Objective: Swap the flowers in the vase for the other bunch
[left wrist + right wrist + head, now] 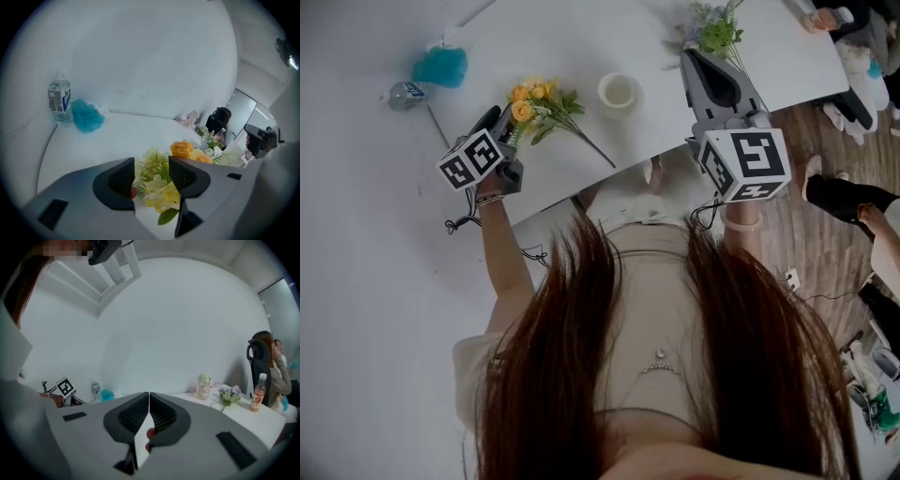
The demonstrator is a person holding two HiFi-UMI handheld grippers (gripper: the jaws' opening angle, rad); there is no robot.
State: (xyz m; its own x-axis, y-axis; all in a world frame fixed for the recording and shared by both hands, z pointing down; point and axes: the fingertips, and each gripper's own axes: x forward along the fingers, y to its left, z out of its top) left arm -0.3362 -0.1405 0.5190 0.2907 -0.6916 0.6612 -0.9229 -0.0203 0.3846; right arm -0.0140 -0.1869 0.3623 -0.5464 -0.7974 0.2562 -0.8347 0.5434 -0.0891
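A bunch of yellow and orange flowers (536,98) lies on the white table (384,309), its stem trailing toward the front edge. My left gripper (506,120) sits at the bunch's left side. In the left gripper view its jaws (151,161) stand open, with the yellow blooms (161,190) showing in the gap and no pad pressing on them. The white vase (619,92) stands to the right of the bunch and looks empty. A purple and green bunch (712,30) lies at the back right, just beyond my right gripper (687,54), which is shut on nothing (149,394).
A blue puff (441,67) and a water bottle (405,94) lie at the back left. In the right gripper view a glass jar (203,386) and a drink bottle (257,397) stand near the purple bunch (229,397). A seated person (265,364) is at the right.
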